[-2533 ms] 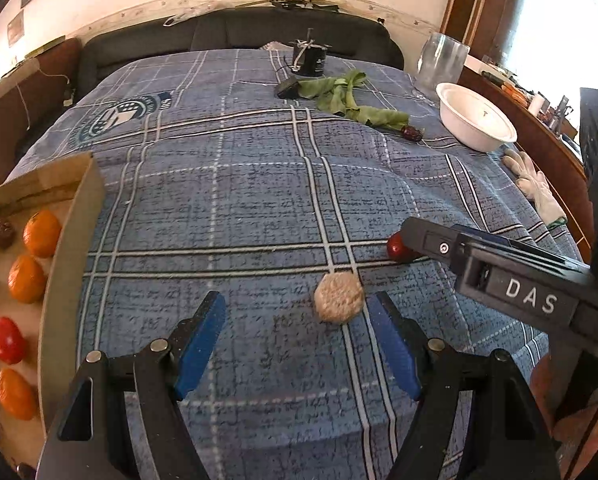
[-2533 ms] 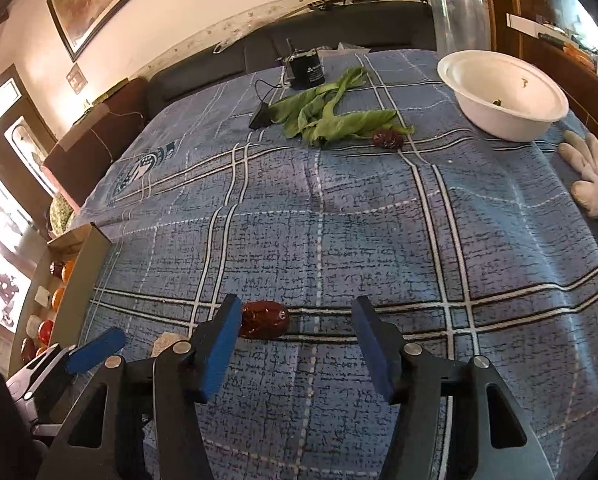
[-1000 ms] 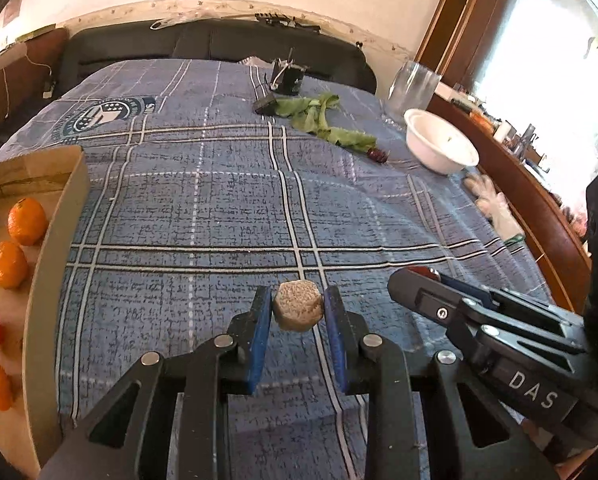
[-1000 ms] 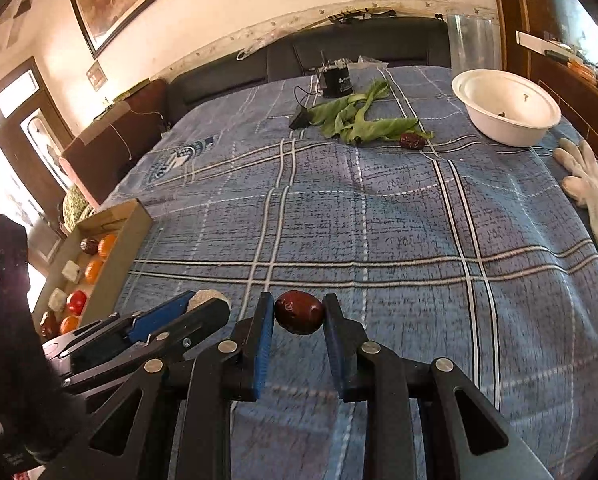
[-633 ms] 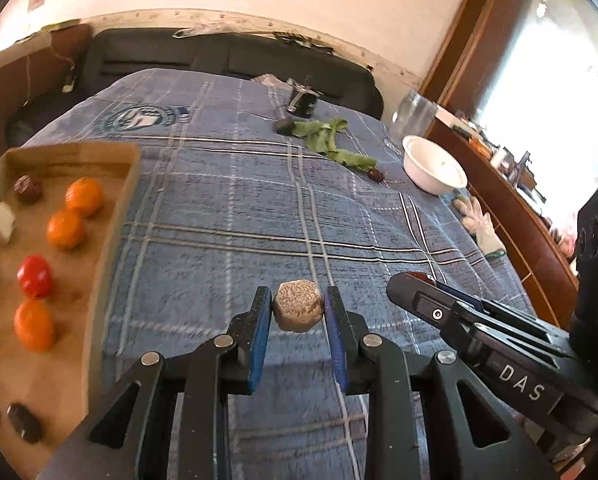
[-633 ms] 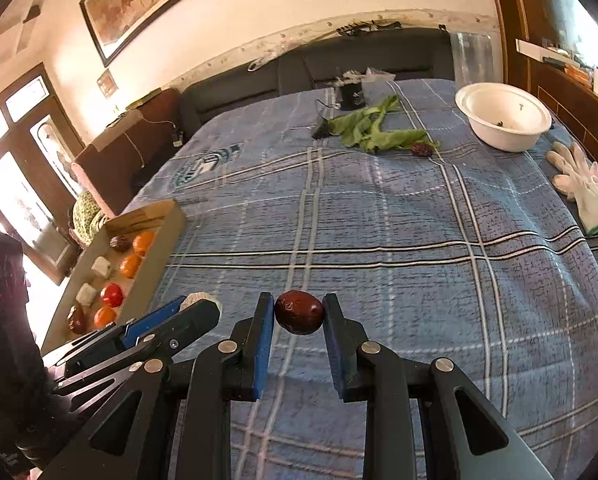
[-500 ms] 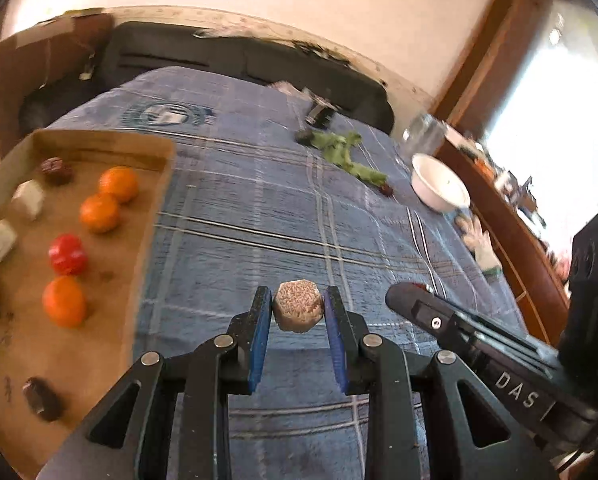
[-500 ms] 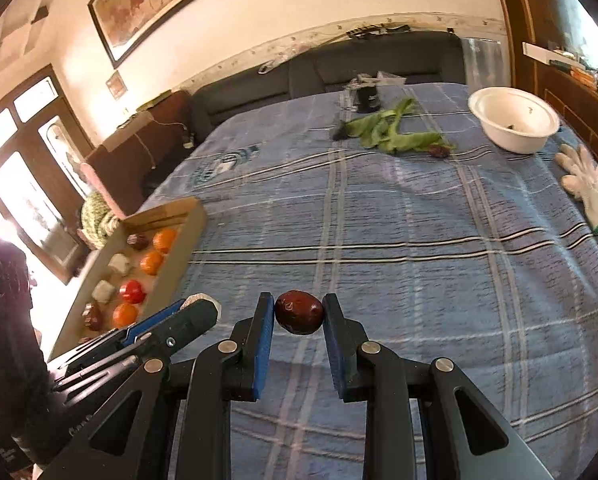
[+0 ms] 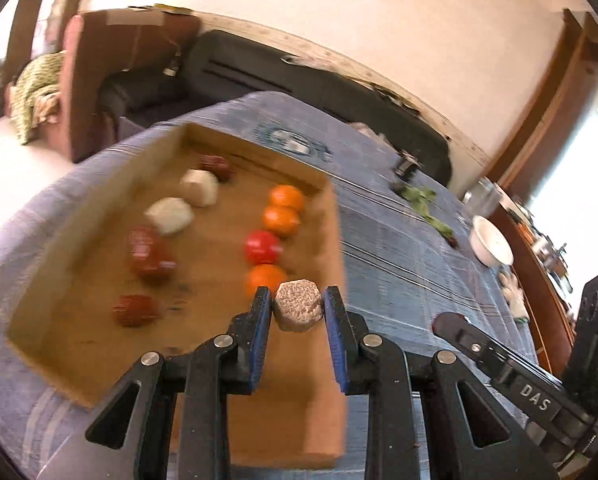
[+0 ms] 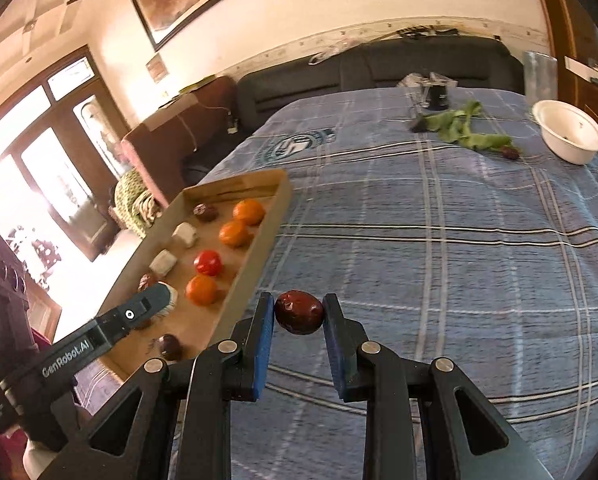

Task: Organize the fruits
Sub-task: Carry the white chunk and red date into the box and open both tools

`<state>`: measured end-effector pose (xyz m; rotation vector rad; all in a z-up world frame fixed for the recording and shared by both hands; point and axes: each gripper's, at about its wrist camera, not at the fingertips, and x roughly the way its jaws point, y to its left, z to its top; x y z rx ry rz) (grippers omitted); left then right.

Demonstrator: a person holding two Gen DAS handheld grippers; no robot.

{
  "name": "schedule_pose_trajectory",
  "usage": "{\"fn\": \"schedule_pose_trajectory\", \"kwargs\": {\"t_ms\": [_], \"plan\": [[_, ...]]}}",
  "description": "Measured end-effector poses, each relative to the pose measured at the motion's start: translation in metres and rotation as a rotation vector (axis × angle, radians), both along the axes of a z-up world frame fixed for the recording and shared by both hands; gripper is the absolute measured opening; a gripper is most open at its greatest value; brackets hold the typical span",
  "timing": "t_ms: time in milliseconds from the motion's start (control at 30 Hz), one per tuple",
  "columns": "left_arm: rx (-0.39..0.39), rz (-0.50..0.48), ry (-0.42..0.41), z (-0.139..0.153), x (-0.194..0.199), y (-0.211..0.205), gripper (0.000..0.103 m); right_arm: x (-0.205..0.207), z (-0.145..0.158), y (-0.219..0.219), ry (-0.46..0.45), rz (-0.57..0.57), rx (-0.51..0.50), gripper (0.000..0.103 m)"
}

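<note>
My left gripper is shut on a beige rough-skinned round piece and holds it above the near right part of a cardboard tray. The tray holds oranges, a red tomato, white pieces and dark red fruits. My right gripper is shut on a dark red date-like fruit and holds it above the blue plaid cloth, just right of the tray. The left gripper also shows in the right wrist view, over the tray.
A white bowl stands at the far right of the blue plaid cloth. Green leaves and another dark fruit lie near it. A small dark device lies at the back. A dark sofa back runs behind.
Both grippers closed on their pieces and lifted them off the cloth. Both then moved left; the left gripper now hangs over the tray with the beige piece.
</note>
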<state>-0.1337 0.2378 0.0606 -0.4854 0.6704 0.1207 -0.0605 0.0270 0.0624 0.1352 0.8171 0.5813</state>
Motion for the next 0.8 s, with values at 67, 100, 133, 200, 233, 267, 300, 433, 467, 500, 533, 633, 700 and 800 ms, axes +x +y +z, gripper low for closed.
{"fn": "schedule_pose_trajectory", "kwargs": {"t_ms": [67, 100, 133, 200, 233, 267, 300, 433, 467, 500, 533, 633, 700, 800], "plan": [[0.009, 0.032, -0.002, 0.001, -0.009, 0.013, 0.026, -0.003, 0.0, 0.008, -0.005, 0.019, -0.003, 0.028], [0.01, 0.045, -0.003, 0.001, -0.013, 0.018, 0.026, -0.005, 0.0, 0.013, -0.007, 0.029, -0.005, 0.028], [0.011, 0.057, -0.003, 0.001, -0.017, 0.024, 0.026, -0.006, 0.0, 0.018, -0.008, 0.041, -0.007, 0.028], [0.013, 0.082, 0.001, 0.0, -0.024, 0.035, 0.026, -0.01, 0.0, 0.028, -0.01, 0.062, -0.009, 0.028], [0.016, 0.098, 0.005, -0.001, -0.027, 0.041, 0.026, -0.012, -0.001, 0.034, -0.01, 0.076, -0.01, 0.028], [0.018, 0.11, 0.008, -0.001, -0.03, 0.045, 0.026, -0.014, -0.001, 0.038, -0.01, 0.085, -0.012, 0.028], [0.021, 0.117, 0.011, -0.002, -0.031, 0.047, 0.026, -0.016, -0.002, 0.043, -0.008, 0.1, -0.013, 0.028], [0.043, 0.157, 0.03, -0.005, -0.039, 0.061, 0.026, -0.023, -0.006, 0.062, 0.0, 0.148, -0.025, 0.028], [0.055, 0.165, 0.038, -0.006, -0.041, 0.063, 0.026, -0.025, -0.007, 0.067, 0.004, 0.162, -0.028, 0.028], [0.068, 0.172, 0.046, -0.007, -0.042, 0.065, 0.026, -0.027, -0.009, 0.072, 0.009, 0.178, -0.031, 0.028], [0.086, 0.18, 0.054, -0.007, -0.042, 0.066, 0.026, -0.029, -0.011, 0.076, 0.014, 0.19, -0.032, 0.028], [0.129, 0.194, 0.07, -0.009, -0.044, 0.067, 0.026, -0.034, -0.016, 0.09, 0.035, 0.236, -0.032, 0.028], [0.156, 0.2, 0.082, -0.011, -0.044, 0.067, 0.026, -0.037, -0.018, 0.097, 0.039, 0.256, -0.036, 0.028], [0.181, 0.204, 0.1, -0.014, -0.042, 0.067, 0.026, -0.04, -0.021, 0.111, 0.042, 0.289, -0.05, 0.028]]}}
